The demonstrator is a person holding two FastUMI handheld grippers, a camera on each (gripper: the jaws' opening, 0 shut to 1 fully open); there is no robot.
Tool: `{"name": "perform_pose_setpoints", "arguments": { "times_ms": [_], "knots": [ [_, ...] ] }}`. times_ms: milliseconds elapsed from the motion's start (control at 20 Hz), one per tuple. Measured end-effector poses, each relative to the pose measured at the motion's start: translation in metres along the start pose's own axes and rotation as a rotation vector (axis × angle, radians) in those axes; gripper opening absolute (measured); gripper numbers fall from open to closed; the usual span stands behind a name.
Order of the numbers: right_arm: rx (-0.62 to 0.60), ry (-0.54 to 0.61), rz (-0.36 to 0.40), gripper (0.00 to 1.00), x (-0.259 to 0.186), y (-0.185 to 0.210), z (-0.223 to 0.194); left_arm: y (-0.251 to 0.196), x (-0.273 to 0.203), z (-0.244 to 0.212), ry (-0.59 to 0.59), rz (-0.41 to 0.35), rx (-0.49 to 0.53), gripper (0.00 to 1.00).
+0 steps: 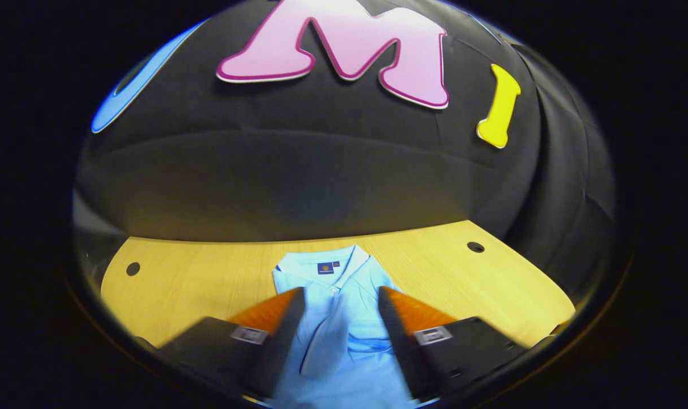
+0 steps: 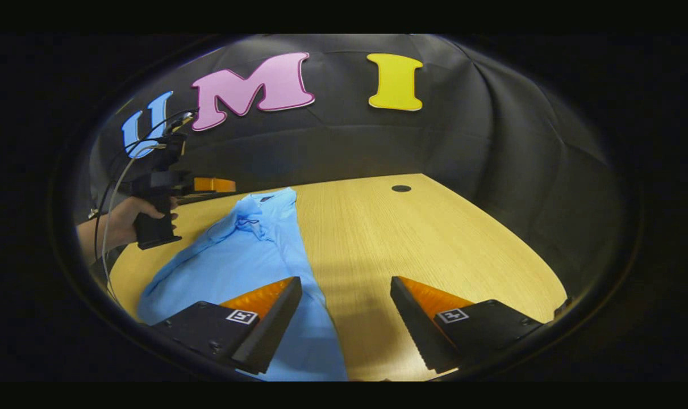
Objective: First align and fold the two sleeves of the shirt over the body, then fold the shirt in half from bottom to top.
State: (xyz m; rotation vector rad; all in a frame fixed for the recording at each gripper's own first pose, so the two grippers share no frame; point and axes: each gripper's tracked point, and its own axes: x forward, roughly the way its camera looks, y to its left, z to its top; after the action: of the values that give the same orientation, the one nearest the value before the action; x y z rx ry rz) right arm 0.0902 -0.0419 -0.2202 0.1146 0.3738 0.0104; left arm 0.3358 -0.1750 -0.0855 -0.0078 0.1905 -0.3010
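A light blue polo shirt [image 1: 344, 318] lies flat on the wooden table [image 1: 207, 272], its collar [image 1: 326, 266] at the far end. One sleeve lies folded over the body. My left gripper [image 1: 341, 295] hovers open above the chest, both fingers apart with the shirt below them. In the right gripper view the shirt [image 2: 241, 261] stretches along the left side. My right gripper [image 2: 345, 281] is open over the shirt's right edge, one finger above the cloth and the other above bare wood. Farther off, a hand [image 2: 122, 221] holds the left gripper [image 2: 219, 187] near the collar.
The table [image 2: 434, 238] has round cable holes [image 1: 475, 247] [image 1: 133, 268] near its far corners, and one hole [image 2: 401, 188] shows in the right gripper view. Black cloth walls close in the back and sides. Cables hang from the left gripper by the hand.
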Motion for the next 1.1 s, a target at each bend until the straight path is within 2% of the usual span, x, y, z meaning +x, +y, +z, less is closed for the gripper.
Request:
{"name": "perform_pose_setpoints", "arguments": {
  "times_ms": [100, 350, 500, 600, 750, 850, 900, 1100],
  "knots": [
    [0.005, 0.010, 0.006, 0.99, -0.009, 0.004, -0.007, 0.015, -0.036, -0.006, -0.015, 0.019, 0.005, 1.00],
    [0.002, 0.052, 0.019, 0.99, -0.040, 0.019, -0.025, 0.047, -0.177, -0.064, 0.035, 0.064, 0.068, 1.00],
    [0.013, 0.096, 0.032, 0.99, -0.061, 0.031, -0.045, 0.051, -0.253, -0.130, 0.149, 0.082, 0.027, 1.00],
    [-0.004, 0.133, 0.027, 0.99, -0.070, 0.034, -0.063, 0.048, -0.286, -0.176, 0.227, 0.099, -0.013, 1.00],
    [-0.024, 0.181, 0.008, 0.99, -0.080, 0.033, -0.090, 0.042, -0.306, -0.223, 0.303, 0.121, -0.043, 1.00],
    [-0.018, 0.218, -0.008, 0.99, -0.083, 0.031, -0.108, 0.039, -0.307, -0.236, 0.323, 0.130, -0.041, 0.97],
    [-0.021, 0.229, -0.028, 0.99, -0.082, 0.027, -0.113, 0.041, -0.305, -0.242, 0.334, 0.139, -0.039, 1.00],
    [-0.035, 0.239, -0.042, 0.99, -0.082, 0.025, -0.126, 0.041, -0.301, -0.262, 0.388, 0.161, -0.038, 1.00]
  ]
}}
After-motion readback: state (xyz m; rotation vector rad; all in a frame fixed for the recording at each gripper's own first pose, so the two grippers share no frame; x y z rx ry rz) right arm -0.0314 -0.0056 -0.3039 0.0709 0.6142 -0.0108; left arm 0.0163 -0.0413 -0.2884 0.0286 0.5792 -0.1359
